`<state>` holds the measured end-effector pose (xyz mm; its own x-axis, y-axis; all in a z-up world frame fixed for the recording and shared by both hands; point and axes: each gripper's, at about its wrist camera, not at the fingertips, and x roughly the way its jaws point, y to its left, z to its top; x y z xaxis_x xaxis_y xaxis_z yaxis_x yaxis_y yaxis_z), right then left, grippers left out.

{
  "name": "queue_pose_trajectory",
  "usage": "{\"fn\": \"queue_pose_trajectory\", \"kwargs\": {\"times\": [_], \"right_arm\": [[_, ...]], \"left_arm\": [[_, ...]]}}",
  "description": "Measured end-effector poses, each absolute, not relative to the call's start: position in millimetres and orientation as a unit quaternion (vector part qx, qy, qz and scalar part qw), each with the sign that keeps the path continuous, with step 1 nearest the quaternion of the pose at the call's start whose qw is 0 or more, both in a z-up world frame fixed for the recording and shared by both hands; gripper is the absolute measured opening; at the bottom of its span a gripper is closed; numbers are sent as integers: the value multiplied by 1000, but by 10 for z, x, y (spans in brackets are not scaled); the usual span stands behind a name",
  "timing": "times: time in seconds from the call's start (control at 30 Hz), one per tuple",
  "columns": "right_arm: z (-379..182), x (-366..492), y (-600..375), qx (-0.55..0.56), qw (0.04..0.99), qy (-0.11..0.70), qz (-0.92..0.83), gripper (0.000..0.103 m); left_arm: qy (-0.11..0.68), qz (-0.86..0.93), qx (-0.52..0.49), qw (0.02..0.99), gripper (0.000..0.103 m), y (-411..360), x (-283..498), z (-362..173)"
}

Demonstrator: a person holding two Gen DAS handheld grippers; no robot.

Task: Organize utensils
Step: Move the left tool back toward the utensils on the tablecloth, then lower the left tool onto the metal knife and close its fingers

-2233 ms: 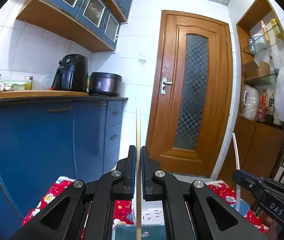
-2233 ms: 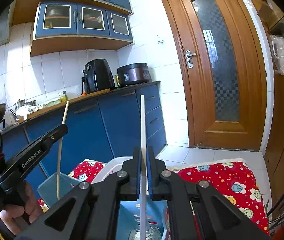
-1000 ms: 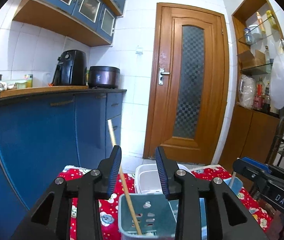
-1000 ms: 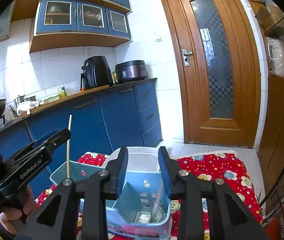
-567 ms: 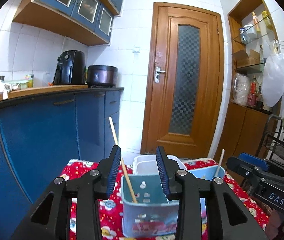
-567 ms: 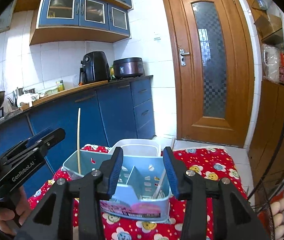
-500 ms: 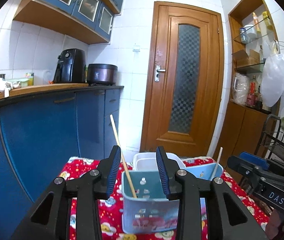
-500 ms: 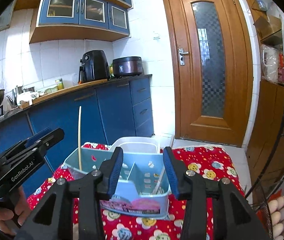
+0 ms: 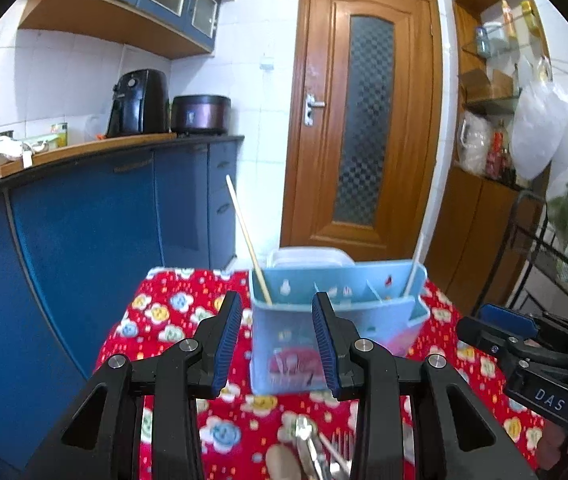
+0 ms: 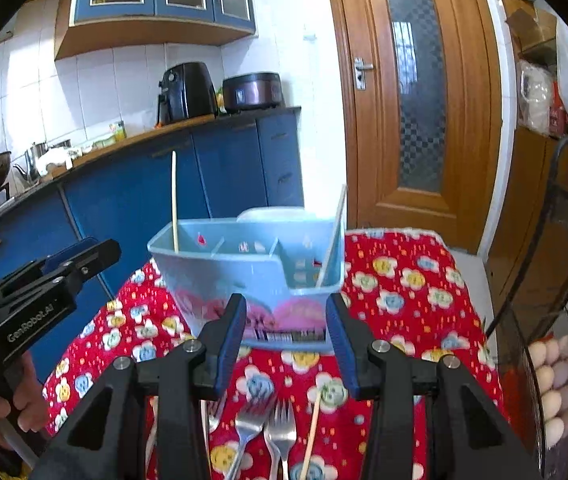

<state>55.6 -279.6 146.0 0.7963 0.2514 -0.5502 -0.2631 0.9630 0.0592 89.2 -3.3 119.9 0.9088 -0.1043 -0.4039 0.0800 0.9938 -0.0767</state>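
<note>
A: On the red flowered cloth (image 10: 412, 280), nearest the right gripper (image 10: 286, 344): what's listed?

B: Forks (image 10: 268, 424), tines pointing away, and one loose chopstick (image 10: 311, 436) beside them. Right gripper: jaws apart, nothing between. Left gripper (image 9: 277, 344): likewise apart and empty.

A: Next back?

B: Pale blue divided utensil caddy (image 10: 244, 280), upright on the cloth. Wooden chopstick (image 10: 174, 200) standing in its left end compartment; white chopstick (image 10: 334, 236) leaning in the right end one.

A: Behind that?

B: White lidded tub (image 10: 272, 213), just behind the caddy. Beyond: blue cabinets (image 10: 144, 200), wooden door (image 10: 416, 96).
</note>
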Motion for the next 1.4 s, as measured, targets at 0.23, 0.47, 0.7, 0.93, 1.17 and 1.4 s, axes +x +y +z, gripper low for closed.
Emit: {"fn": "queue_pose_trajectory", "kwargs": {"times": [0.23,0.47,0.7,0.93,1.17,1.4], "right_arm": [[1264,493,-2876,-3,935,330,128,45],[1067,470,-2965,3,918,374,129,45],[845,475,-3036,3,897,422,131,45],[605,494,-3066,4,873,469,134,45],[471,531,-3089,8,856,499,136,42],[422,563,-3071,3,847,514,136,38]], "left_arm": [[257,-55,-14,965,37,-78,769,1028],[312,-63,-14,948,37,-89,760,802],[368,-67,-28,927,37,-41,797,545],[414,-73,-49,906,37,31,816,293],[451,-83,-73,886,37,71,842,92],[468,-90,-81,875,37,80,883,-23]]}}
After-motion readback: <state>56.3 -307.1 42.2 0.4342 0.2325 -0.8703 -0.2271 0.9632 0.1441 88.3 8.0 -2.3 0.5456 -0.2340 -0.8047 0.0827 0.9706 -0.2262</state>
